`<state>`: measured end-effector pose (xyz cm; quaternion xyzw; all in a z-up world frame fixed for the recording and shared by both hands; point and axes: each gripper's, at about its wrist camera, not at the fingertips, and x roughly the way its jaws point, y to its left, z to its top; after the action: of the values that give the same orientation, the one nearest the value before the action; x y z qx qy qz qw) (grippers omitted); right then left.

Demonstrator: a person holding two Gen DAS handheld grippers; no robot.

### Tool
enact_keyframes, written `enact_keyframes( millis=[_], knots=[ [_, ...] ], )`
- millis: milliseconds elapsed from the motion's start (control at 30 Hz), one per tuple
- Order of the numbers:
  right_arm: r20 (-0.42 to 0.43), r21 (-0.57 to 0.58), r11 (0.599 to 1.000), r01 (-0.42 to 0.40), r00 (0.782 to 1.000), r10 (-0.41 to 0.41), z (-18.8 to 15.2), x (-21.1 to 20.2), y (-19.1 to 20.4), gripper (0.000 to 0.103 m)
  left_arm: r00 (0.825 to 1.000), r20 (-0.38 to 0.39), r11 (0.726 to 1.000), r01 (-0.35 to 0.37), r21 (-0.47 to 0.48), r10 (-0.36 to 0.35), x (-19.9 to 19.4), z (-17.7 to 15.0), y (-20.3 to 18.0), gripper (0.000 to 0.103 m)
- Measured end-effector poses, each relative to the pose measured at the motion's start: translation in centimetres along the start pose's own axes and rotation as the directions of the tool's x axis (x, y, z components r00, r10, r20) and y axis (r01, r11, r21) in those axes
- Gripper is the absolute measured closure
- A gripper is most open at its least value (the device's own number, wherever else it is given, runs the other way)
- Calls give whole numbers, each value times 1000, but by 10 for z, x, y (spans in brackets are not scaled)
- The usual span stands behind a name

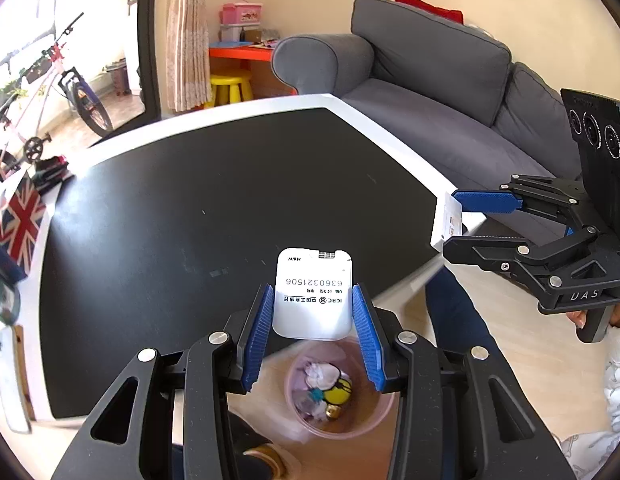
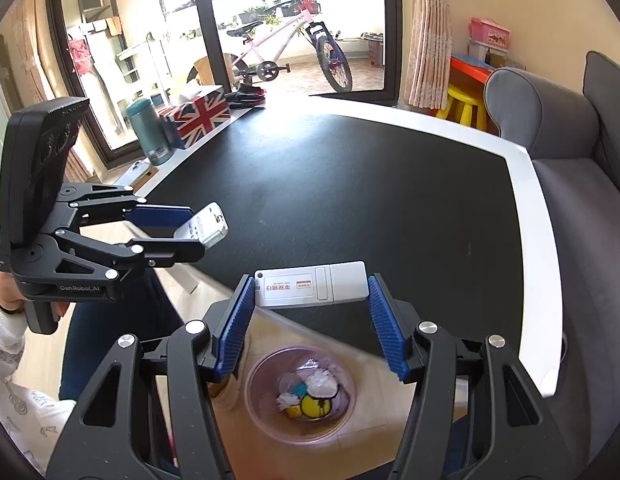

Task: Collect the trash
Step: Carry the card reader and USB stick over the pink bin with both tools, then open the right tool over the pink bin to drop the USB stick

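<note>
My left gripper [image 1: 313, 300] is shut on a white bank token [image 1: 314, 294] with printed digits, held above a pink trash bin [image 1: 338, 390] on the floor. The bin holds crumpled paper and a yellow item. My right gripper [image 2: 312, 290] is shut on a white USB-style device [image 2: 312, 283], held over the same bin [image 2: 299, 394] by the table's near edge. Each gripper shows in the other view: the right gripper [image 1: 450, 220] with its device [image 1: 446, 222], and the left gripper [image 2: 197, 228] with its token [image 2: 201, 226].
A black table [image 2: 370, 192] with a white rim fills the middle. A grey sofa [image 1: 450, 92] stands beside it. A Union Jack box [image 2: 197, 118], a teal flask [image 2: 149, 132] and a phone [image 2: 133, 170] sit at the table's far left edge.
</note>
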<state>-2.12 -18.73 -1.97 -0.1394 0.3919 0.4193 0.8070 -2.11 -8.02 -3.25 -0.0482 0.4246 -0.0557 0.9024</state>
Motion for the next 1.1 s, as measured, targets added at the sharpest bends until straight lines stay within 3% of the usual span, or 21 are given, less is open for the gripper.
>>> enact_keyframes(
  millis=[433,733,833,1100],
  knots=[
    [-69,30,999,-24,997,26,-65,14,11,46,998,-53,999,44,-5,-44,14,-47,-18,63],
    [-80,48,998,-38,996,42,-81,26,9,45,996,-63,998,60,0,-60,20,-60,-27,63],
    [-69,61,997,-38,997,43,-83,24,7,28,996,-67,998,63,3,-62,22,-62,-30,63],
    [-49,91,996,-26,998,30,-82,17,0,15,995,-73,998,67,8,-66,24,-64,-34,63]
  ],
)
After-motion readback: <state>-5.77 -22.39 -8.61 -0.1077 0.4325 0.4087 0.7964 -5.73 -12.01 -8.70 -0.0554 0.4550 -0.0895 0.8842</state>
